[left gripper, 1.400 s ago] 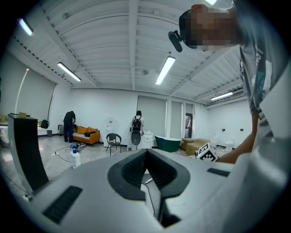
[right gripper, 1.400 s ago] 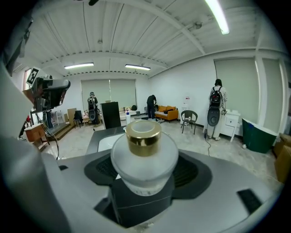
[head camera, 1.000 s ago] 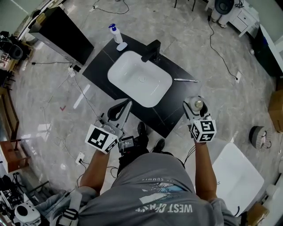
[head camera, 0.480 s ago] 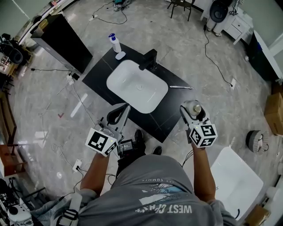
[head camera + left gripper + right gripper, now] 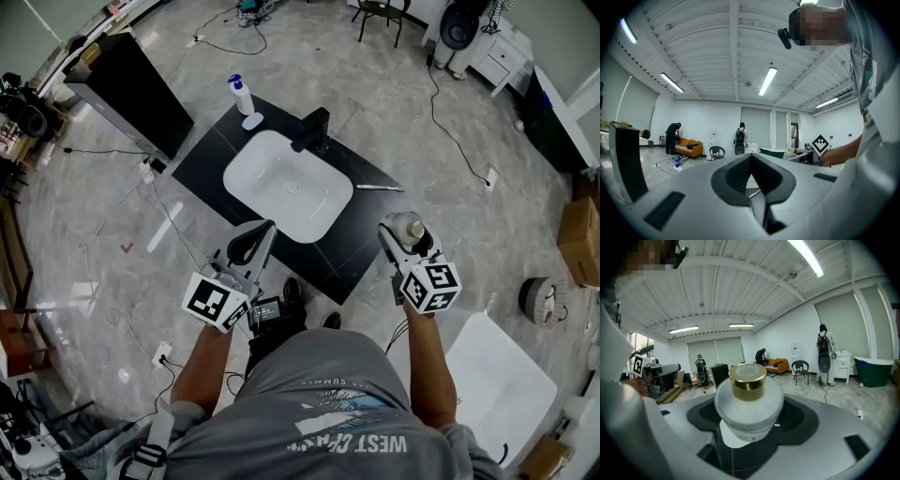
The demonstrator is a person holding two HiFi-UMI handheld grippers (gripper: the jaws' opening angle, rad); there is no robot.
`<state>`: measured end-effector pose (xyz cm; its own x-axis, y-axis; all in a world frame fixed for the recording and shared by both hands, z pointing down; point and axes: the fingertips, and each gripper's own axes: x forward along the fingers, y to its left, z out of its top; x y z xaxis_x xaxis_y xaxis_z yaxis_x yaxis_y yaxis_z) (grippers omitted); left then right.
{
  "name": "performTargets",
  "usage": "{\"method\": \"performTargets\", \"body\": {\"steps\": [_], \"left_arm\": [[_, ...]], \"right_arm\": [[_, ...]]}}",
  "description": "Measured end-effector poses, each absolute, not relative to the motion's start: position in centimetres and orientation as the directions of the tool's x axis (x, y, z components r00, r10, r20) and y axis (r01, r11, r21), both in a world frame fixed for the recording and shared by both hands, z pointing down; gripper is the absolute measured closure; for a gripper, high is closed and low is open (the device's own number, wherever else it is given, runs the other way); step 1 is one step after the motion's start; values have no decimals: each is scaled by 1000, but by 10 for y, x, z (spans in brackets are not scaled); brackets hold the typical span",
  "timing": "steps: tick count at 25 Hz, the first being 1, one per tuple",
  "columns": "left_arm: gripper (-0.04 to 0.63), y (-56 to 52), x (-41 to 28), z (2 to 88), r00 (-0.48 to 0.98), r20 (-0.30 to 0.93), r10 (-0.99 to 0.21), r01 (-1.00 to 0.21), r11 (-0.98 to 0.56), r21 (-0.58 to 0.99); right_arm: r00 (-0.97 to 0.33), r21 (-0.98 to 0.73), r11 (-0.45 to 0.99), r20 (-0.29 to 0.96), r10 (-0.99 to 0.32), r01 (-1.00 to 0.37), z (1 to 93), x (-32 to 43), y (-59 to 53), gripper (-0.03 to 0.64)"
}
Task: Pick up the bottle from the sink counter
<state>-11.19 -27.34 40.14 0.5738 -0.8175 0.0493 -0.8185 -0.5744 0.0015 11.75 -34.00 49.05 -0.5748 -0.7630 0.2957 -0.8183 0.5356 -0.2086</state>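
pale marble floor lies all around the black sink counter [image 5: 211,150]. right gripper [image 5: 409,246] is clamped on the bottle [image 5: 749,404]: its white round body sits between the jaws, and the gold cap points away from the gripper, so the long axis runs along the jaws. i judge it is held in the air by the counter's near right edge, not standing on it. left gripper [image 5: 255,242] has its jaws together on nothing, at the near edge, farther from the bottle. beyond them, a white basin [image 5: 286,187] fills the middle and a pump dispenser [image 5: 242,94] stands at the far left corner.
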Motion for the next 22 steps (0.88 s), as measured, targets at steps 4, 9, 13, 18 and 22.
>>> {"method": "performTargets", "body": {"steps": [4, 9, 13, 18, 22], "left_arm": [[593, -274, -112, 401, 576, 50, -816, -817, -577, 5], [592, -274, -114, 404, 576, 55, -816, -817, -576, 7], [592, -273, -117, 403, 573, 51, -818, -819, -574, 10], [594, -271, -119, 404, 568, 52, -821, -823, -568, 15], [592, -270, -122, 406, 563, 55, -825, -826, -563, 20]], "right_arm": [[-576, -216, 534, 294, -763, -817, 489, 116, -341, 281], [-576, -223, 532, 290, -764, -817, 489, 115, -341, 281], [-579, -238, 529, 288, -763, -815, 489, 114, -340, 281], [-588, -262, 528, 281, -759, -807, 489, 112, -339, 281], [-595, -266, 536, 275, -755, -802, 490, 109, -339, 281]]}}
